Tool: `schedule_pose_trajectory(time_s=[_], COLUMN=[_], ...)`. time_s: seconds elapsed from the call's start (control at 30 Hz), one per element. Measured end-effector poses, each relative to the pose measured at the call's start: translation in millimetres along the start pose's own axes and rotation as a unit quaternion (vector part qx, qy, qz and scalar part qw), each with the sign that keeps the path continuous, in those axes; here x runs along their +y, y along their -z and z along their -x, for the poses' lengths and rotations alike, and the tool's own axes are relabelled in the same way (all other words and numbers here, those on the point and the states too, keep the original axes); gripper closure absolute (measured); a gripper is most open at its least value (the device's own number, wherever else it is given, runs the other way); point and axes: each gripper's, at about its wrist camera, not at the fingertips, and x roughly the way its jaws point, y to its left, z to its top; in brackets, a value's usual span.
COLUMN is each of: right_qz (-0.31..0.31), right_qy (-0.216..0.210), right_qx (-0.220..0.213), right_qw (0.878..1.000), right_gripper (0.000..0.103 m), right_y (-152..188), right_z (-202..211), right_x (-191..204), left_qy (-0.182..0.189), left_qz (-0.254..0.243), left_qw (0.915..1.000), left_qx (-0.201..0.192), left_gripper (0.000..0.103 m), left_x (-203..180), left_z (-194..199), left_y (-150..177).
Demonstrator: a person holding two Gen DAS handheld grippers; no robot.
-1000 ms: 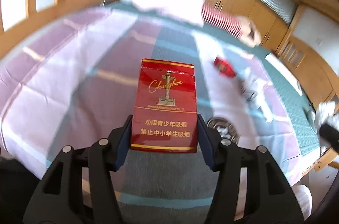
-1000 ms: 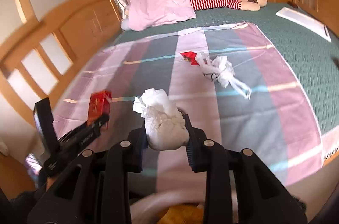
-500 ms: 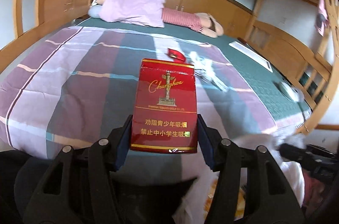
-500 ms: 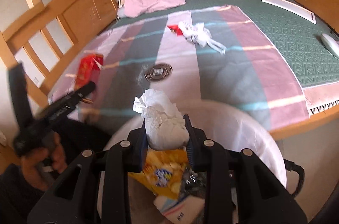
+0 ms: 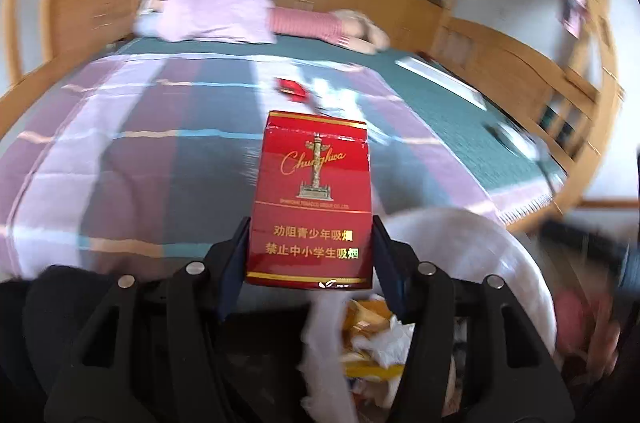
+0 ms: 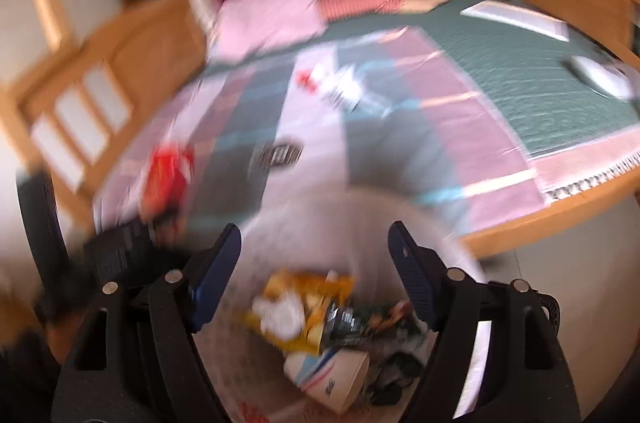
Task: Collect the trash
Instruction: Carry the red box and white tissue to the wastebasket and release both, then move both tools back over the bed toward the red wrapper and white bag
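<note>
The red cardboard cigarette pack with gold lettering (image 5: 310,207) stands upright between the blue pads of the left gripper (image 5: 310,255), clamped by its lower sides and held just short of the near rim of the white-lined trash bin (image 5: 500,247), which sits off the foot of the bed. The right gripper (image 6: 314,271) hangs directly over that bin with its jaws opening and nothing between them; below it lie yellow snack wrappers, crumpled white paper and a flattened carton. The step in hand looks like dropping collected pieces into the bin: the right side's load seems delivered, and the pack is next. That calls for carrying the left gripper over the bin's mouth before letting go, so the pack falls inside and not on the rim. More litter waits on the striped pink, grey and lilac bedspread (image 5: 132,151): a small red scrap (image 5: 291,87), white crumpled paper (image 6: 344,87) and a dark round object (image 6: 282,155). Beyond are a pink pillow (image 5: 216,11), a green quilt and wooden cabinets.
</note>
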Motion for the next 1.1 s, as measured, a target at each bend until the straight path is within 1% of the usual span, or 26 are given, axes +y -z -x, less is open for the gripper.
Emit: schedule_pose_trajectory(time_s=[0.03,0.1,0.13,0.17,0.27,0.3,0.37,0.47,0.5,0.53,0.57,0.67,0.73,0.9,1.1], right_qz=[-0.019,-0.044,-0.052,-0.057,-0.057,-0.058,-0.060,-0.065,-0.068,-0.069,-0.071,-0.075,-0.078,-0.079,-0.077], right_qy=[0.002,0.001,0.003,0.005,0.012,0.013,0.011,0.007,0.004,0.002,0.001,-0.001,-0.001,-0.002,-0.003], right_qx=[-0.021,-0.051,-0.062,-0.068,-0.066,-0.063,-0.059,-0.053,-0.051,-0.049,-0.047,-0.045,-0.044,-0.043,-0.038], right_qw=[1.000,0.998,0.997,0.996,0.996,0.996,0.996,0.996,0.996,0.996,0.996,0.996,0.996,0.996,0.996], right_gripper=[0.027,0.026,0.026,0.024,0.024,0.024,0.024,0.024,0.024,0.024,0.024,0.024,0.024,0.024,0.023], right_y=[-4,-10,-12,-13,-9,-8,-4,1,2,2,2,3,4,4,5], right_z=[8,20,25,28,28,26,25,22,21,20,19,19,18,17,13], right_x=[-7,-18,-21,-24,-27,-28,-28,-28,-28,-30,-30,-31,-32,-31,-30], left_qy=[0.013,0.043,0.062,0.070,0.094,0.099,0.105,0.106,0.105,0.105,0.102,0.098,0.094,0.082,0.066], left_qz=[-0.021,-0.068,-0.100,-0.118,-0.172,-0.187,-0.208,-0.223,-0.224,-0.224,-0.225,-0.224,-0.222,-0.202,-0.153], left_qw=[0.9997,0.9966,0.9926,0.9900,0.9784,0.9746,0.9692,0.9654,0.9650,0.9649,0.9651,0.9666,0.9681,0.9750,0.9857], left_qx=[0.005,0.019,0.029,0.035,0.067,0.072,0.079,0.085,0.087,0.088,0.088,0.077,0.068,0.044,0.025], left_gripper=[0.045,0.045,0.045,0.045,0.045,0.045,0.045,0.045,0.044,0.038,0.029,0.019,0.015,0.012,0.010], left_x=[-10,-30,-45,-53,-79,-86,-94,-100,-100,-100,-100,-101,-101,-92,-76], left_z=[-1,-4,-6,-8,-14,-15,-16,-18,-19,-18,-18,-14,-12,-8,-5], left_y=[3,10,16,20,36,42,48,53,54,55,55,53,51,43,32])
